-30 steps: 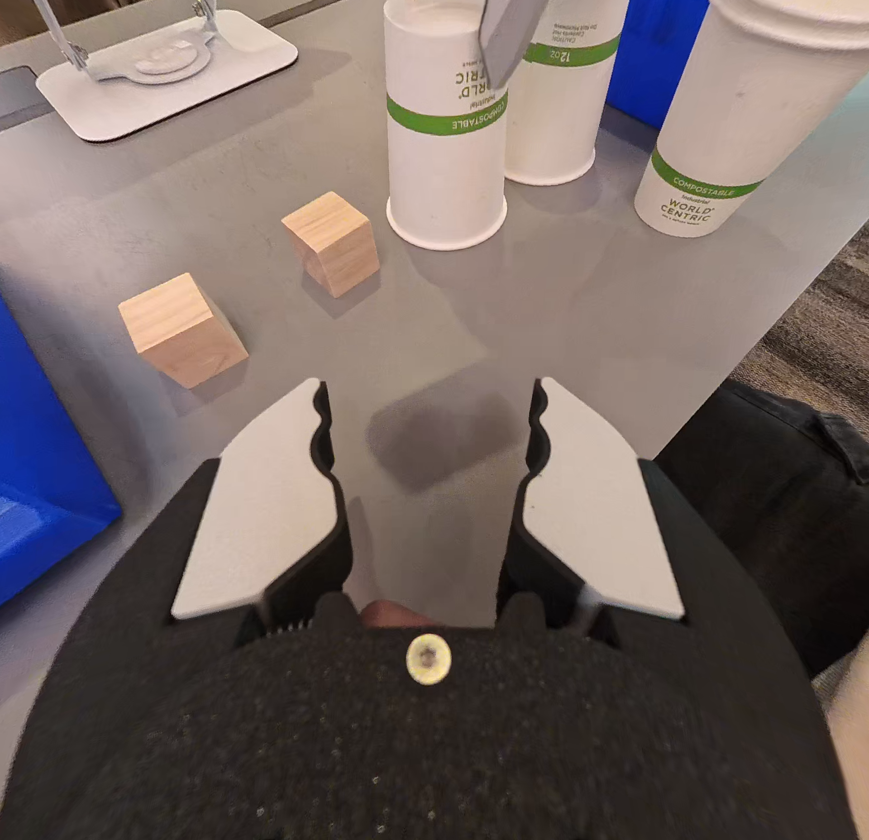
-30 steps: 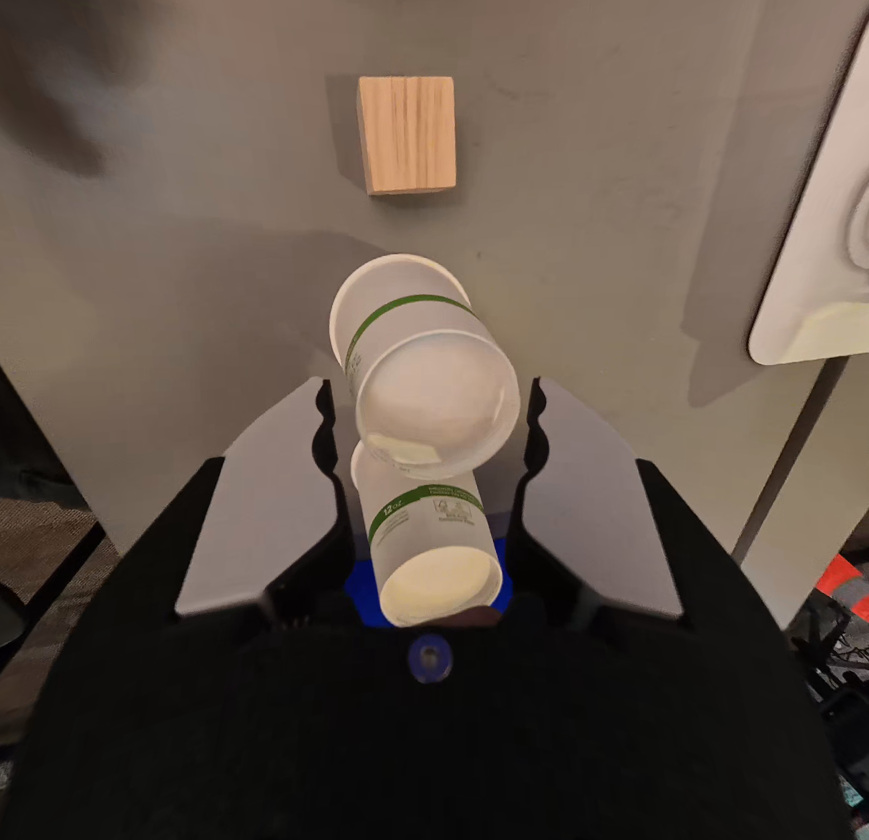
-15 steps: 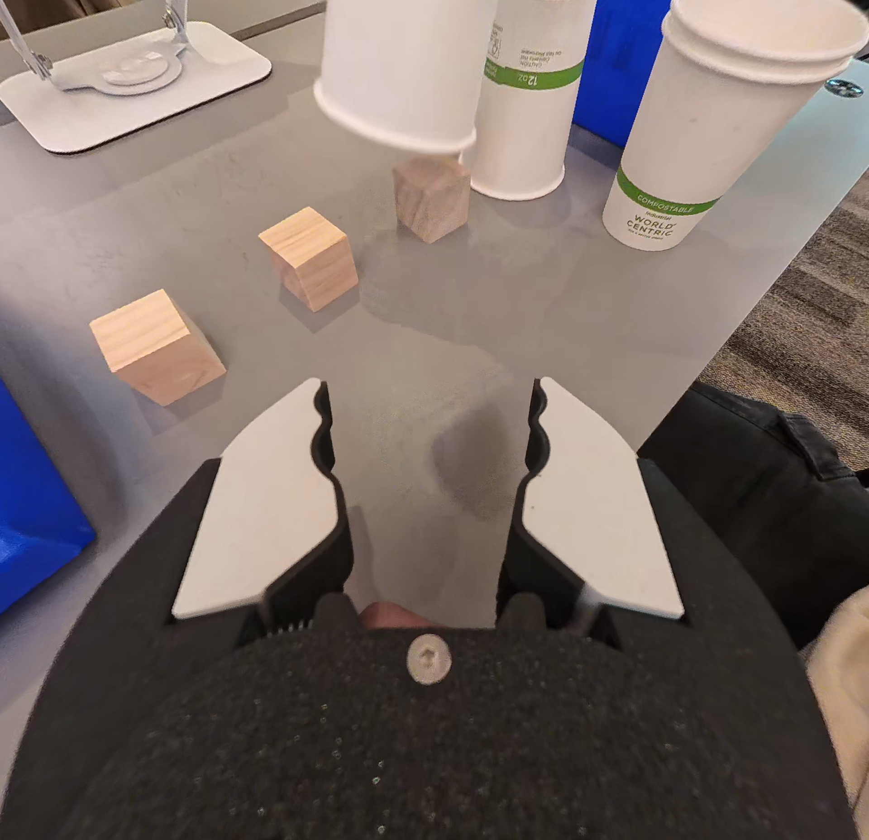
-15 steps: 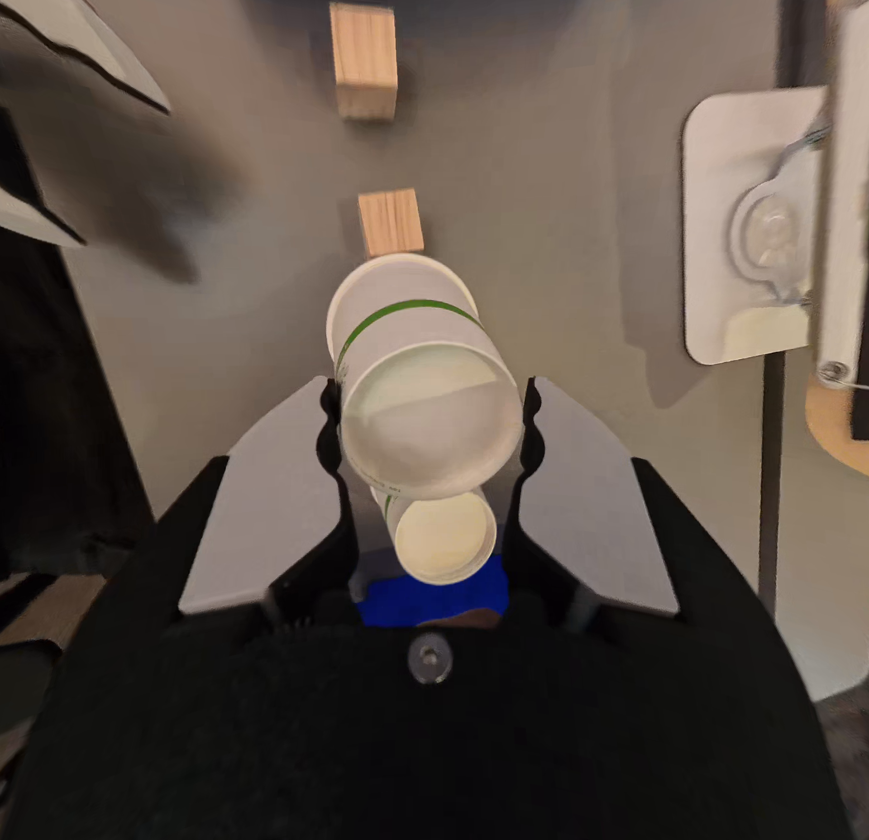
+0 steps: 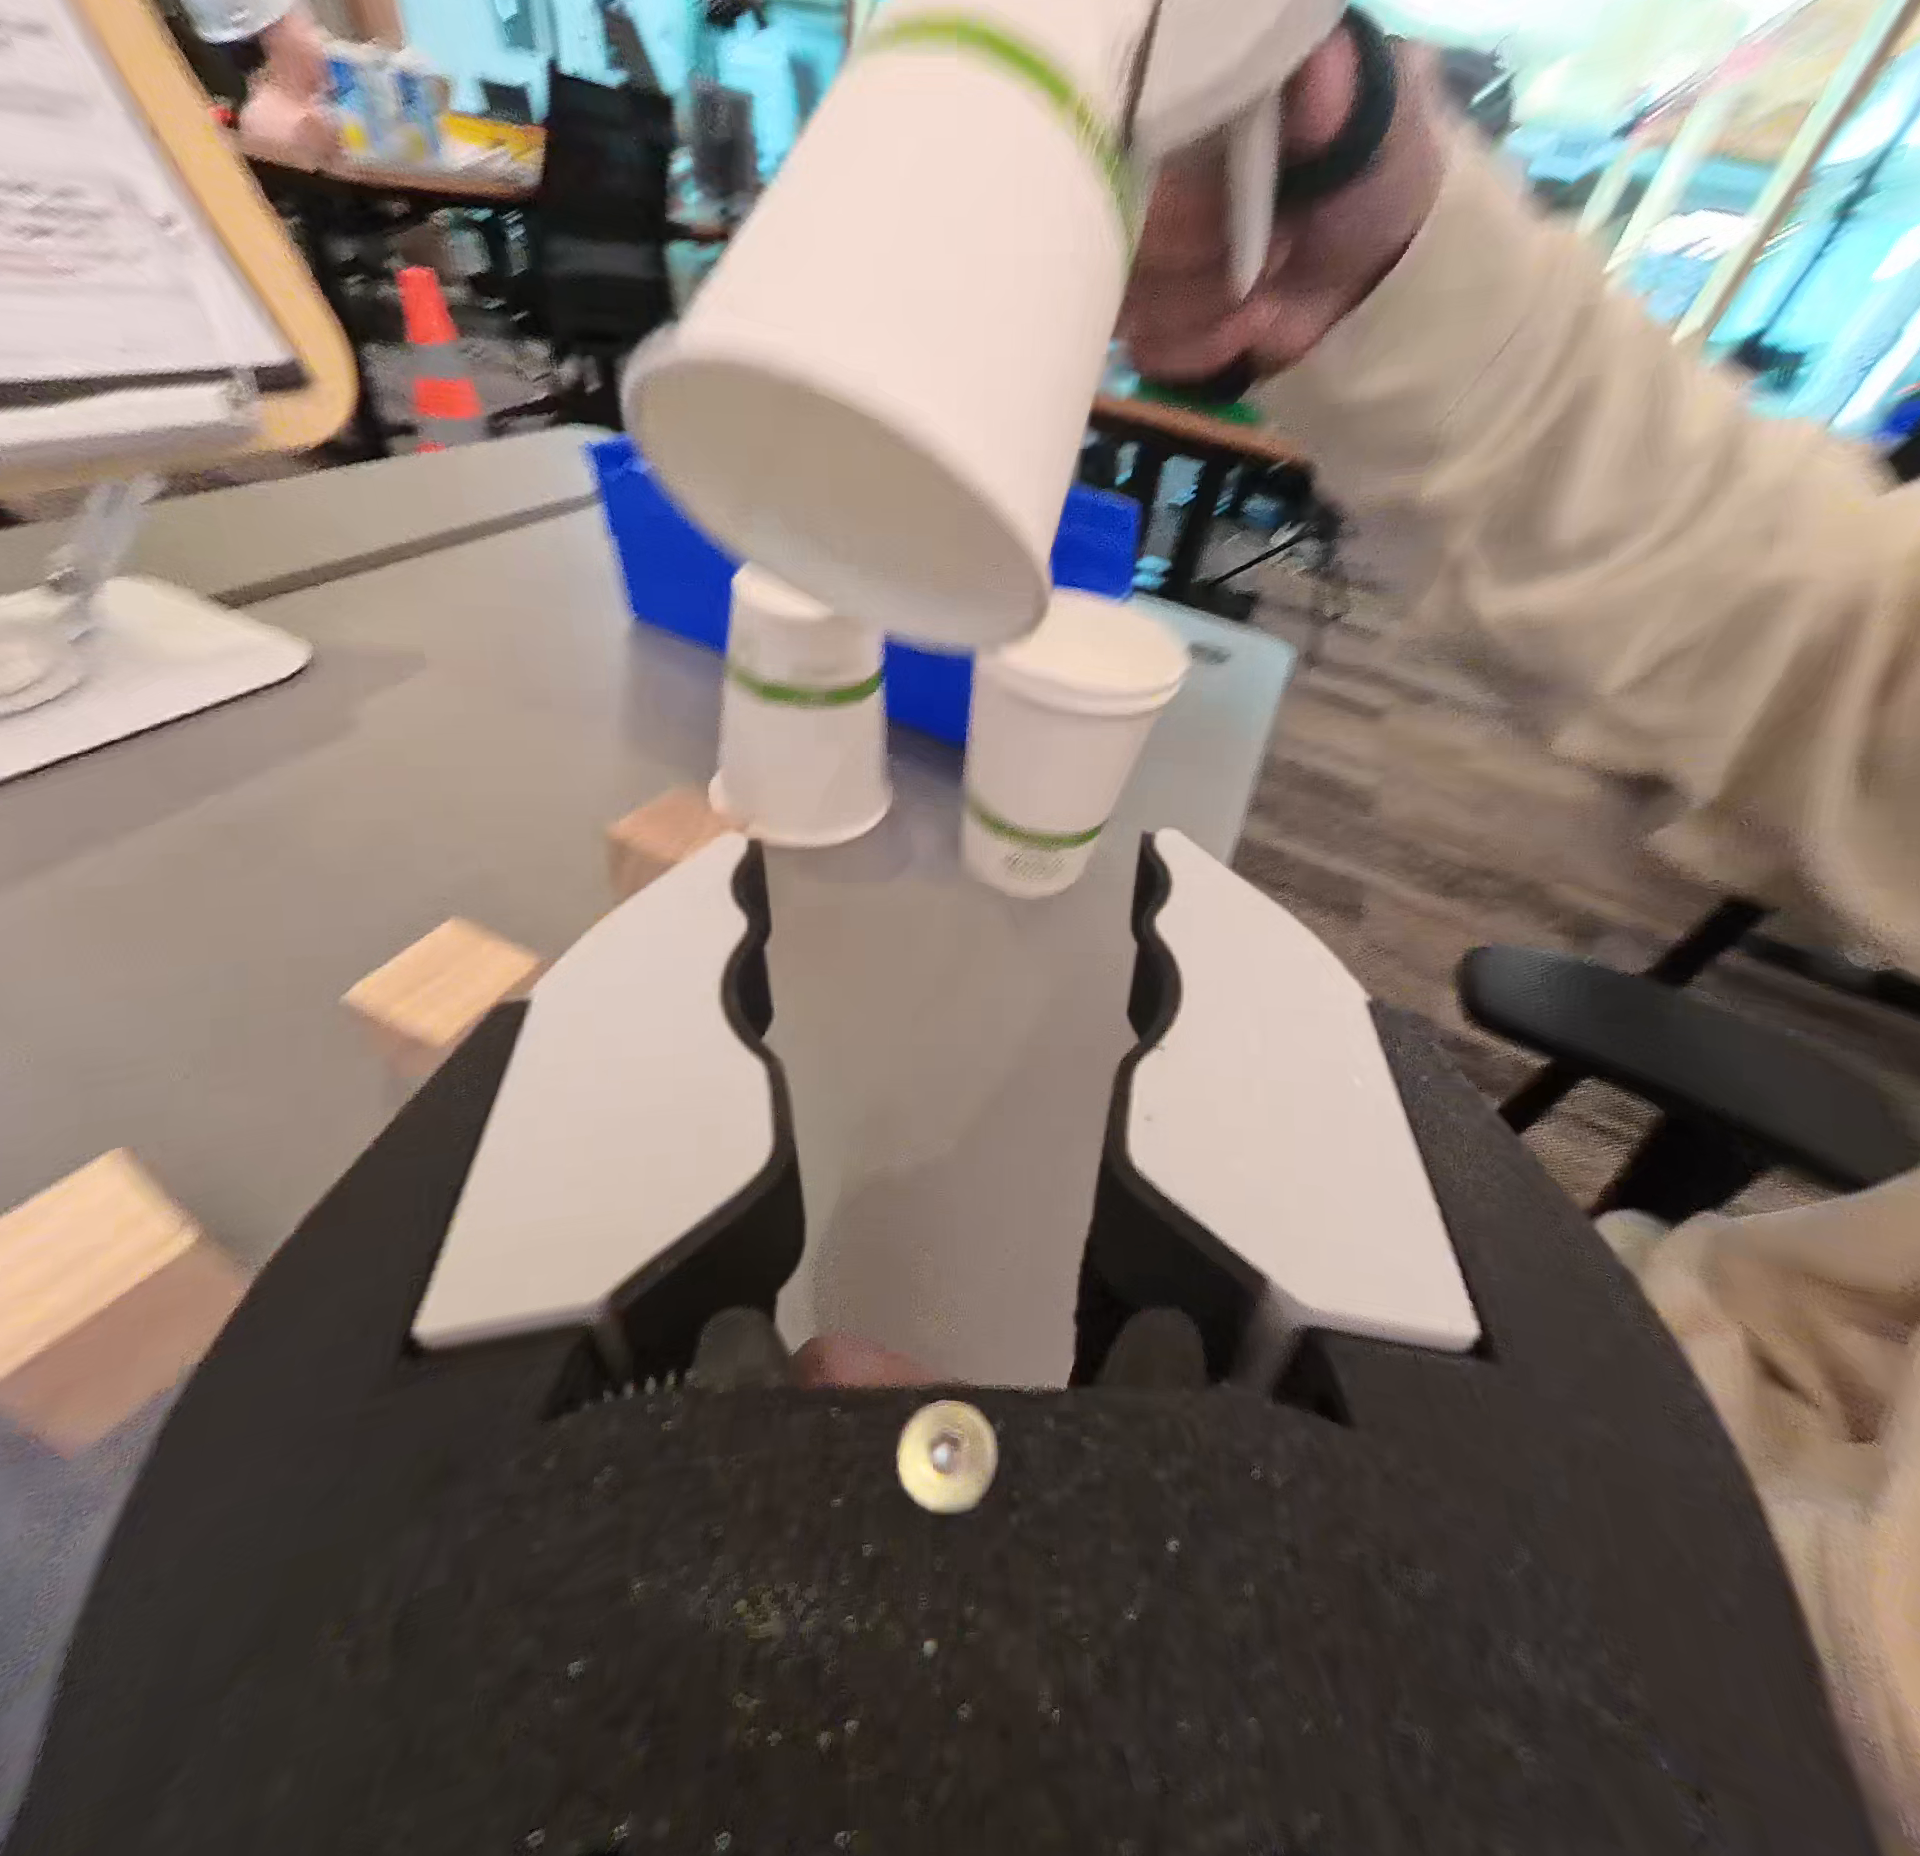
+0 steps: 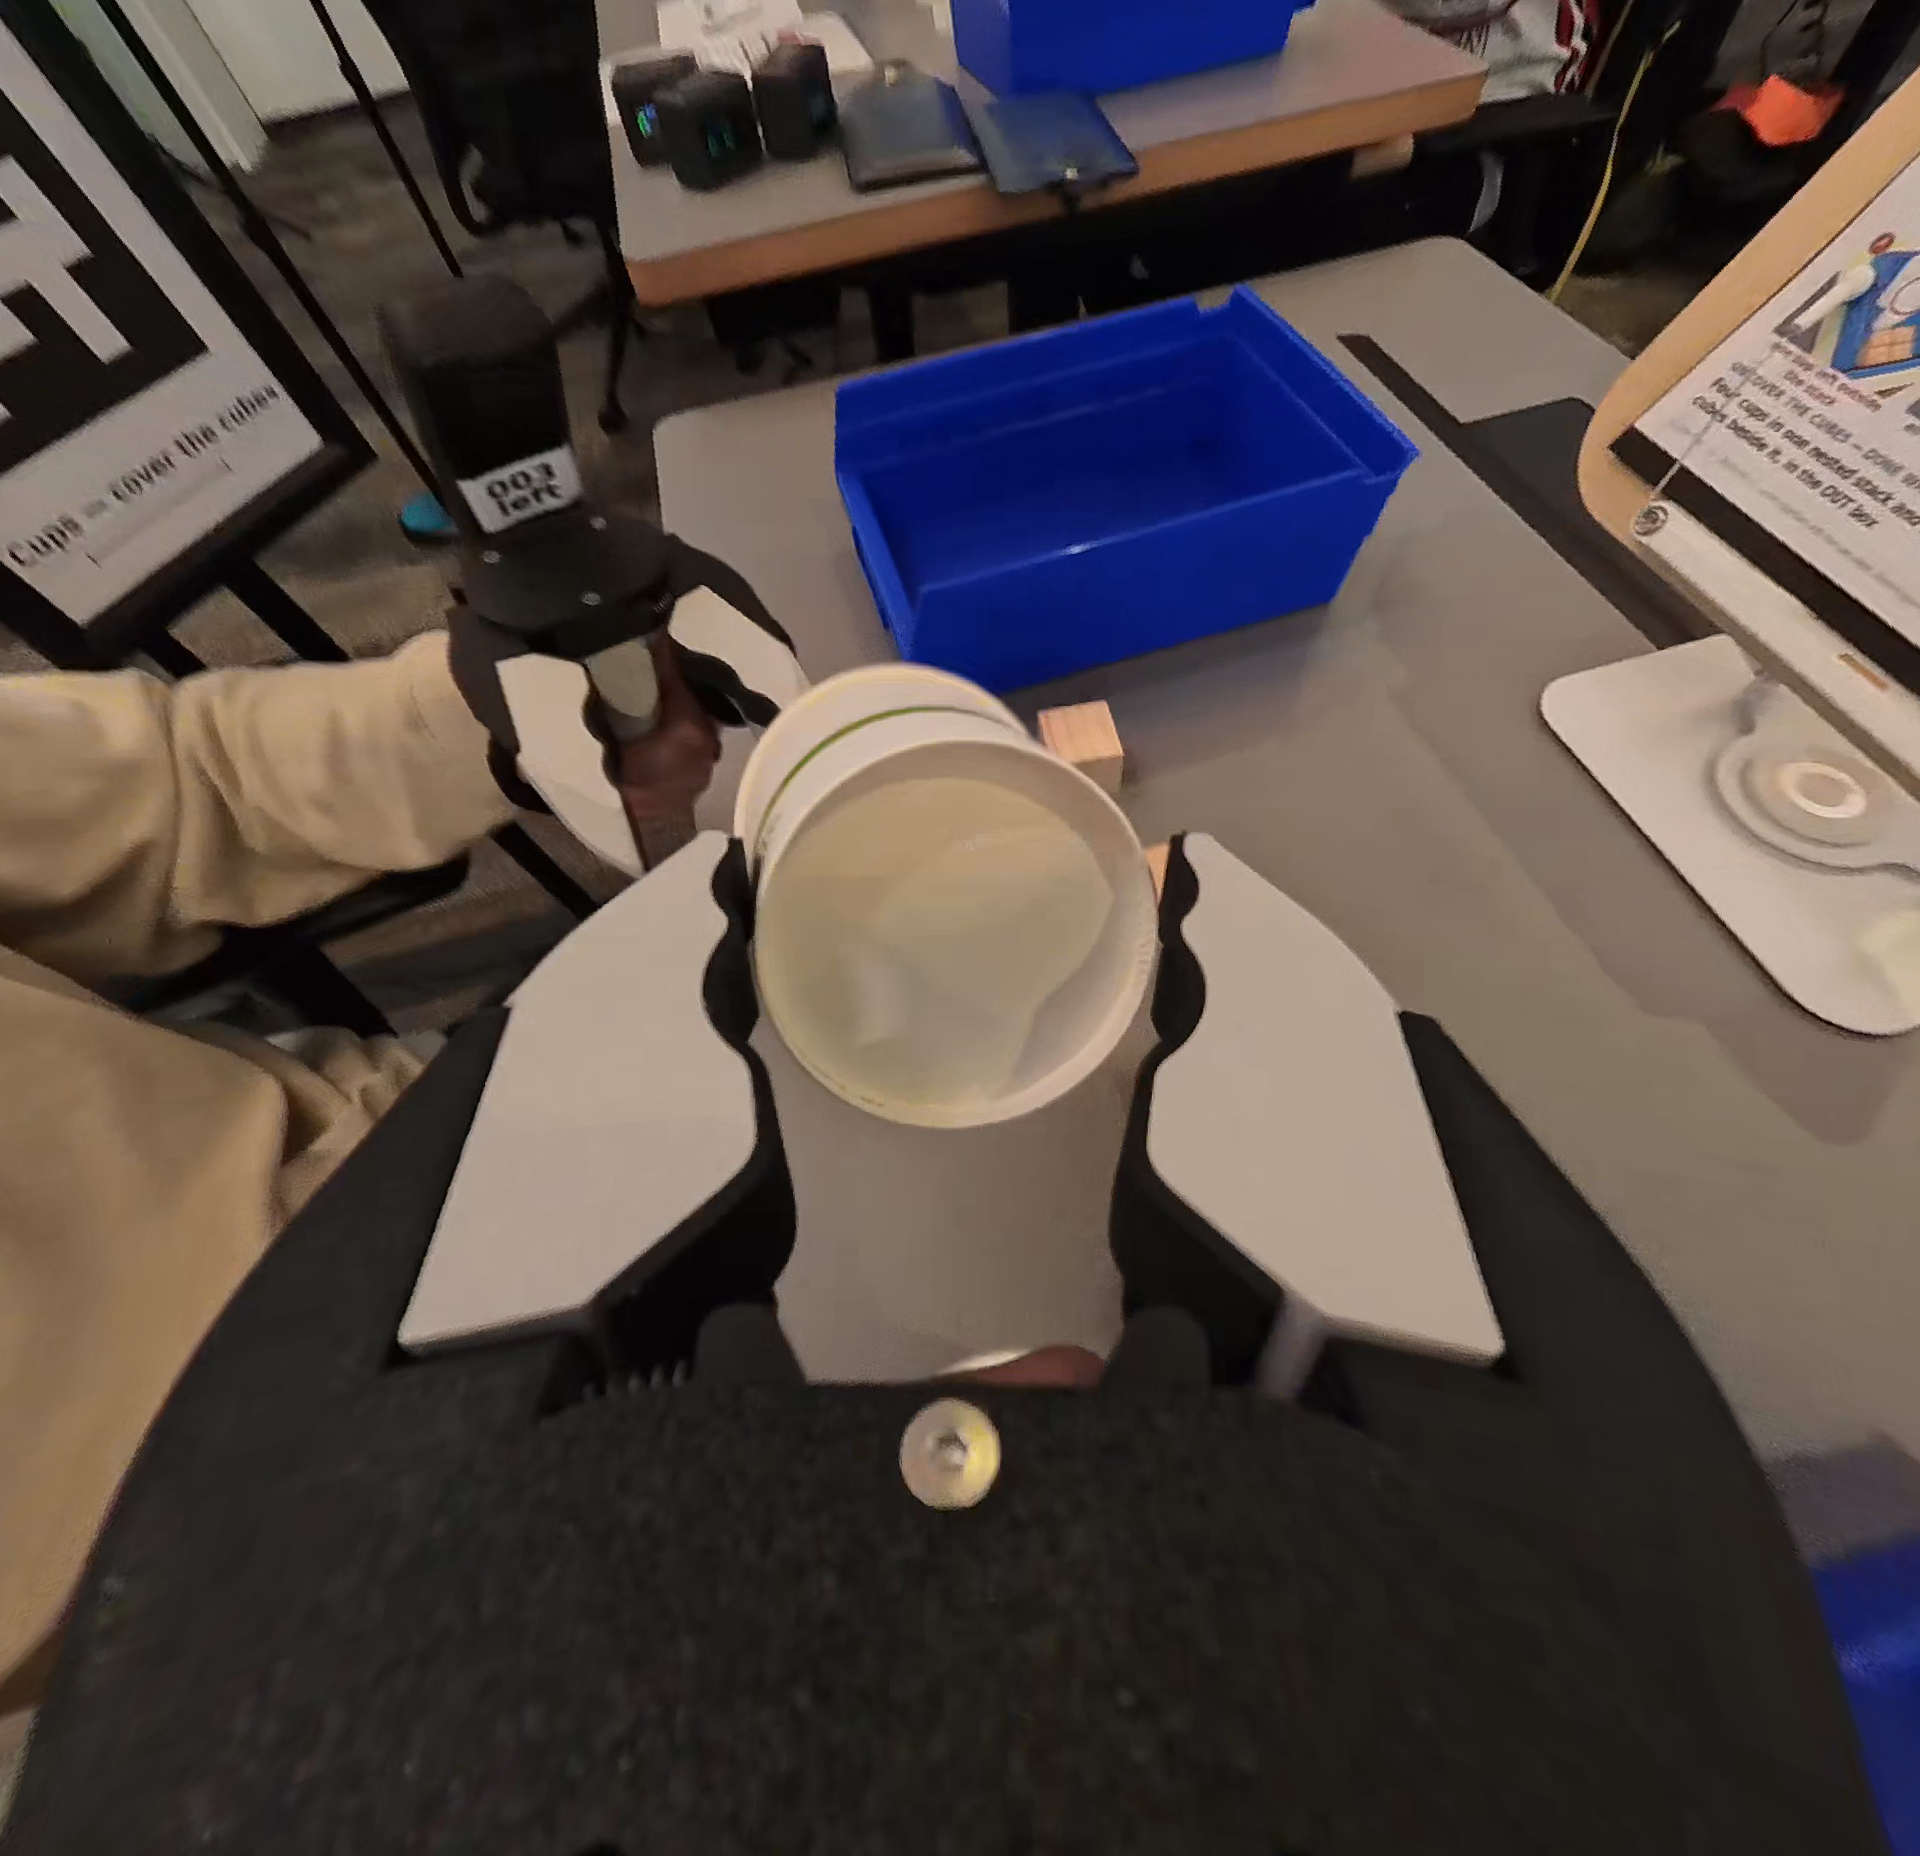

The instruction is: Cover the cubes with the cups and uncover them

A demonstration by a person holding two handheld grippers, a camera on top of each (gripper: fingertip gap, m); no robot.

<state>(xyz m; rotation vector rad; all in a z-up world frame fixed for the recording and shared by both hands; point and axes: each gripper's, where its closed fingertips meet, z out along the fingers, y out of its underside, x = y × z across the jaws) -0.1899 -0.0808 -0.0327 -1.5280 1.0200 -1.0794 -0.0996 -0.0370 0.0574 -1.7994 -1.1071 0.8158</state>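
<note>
A grey tabletop in a cluttered workroom lies under both your tools, with an open blue plastic bin at its far side and a white flat-footed stand holding a board to the right. Your right gripper is clamped on a white paper cup with a green band, held in the air and tilted so that its closed bottom faces the right wrist camera and its open mouth points down toward the table in the left wrist view. Your left gripper hovers low over the table with its jaws spread and nothing between them. Ahead of it stand an upside-down white cup with a green band and, just beside it, an upright stack of white cups. Four pale wooden cubes sit uncovered: one close by the inverted cup, another left of your left fingers, a third at the left edge, and one just beyond the held cup.
</note>
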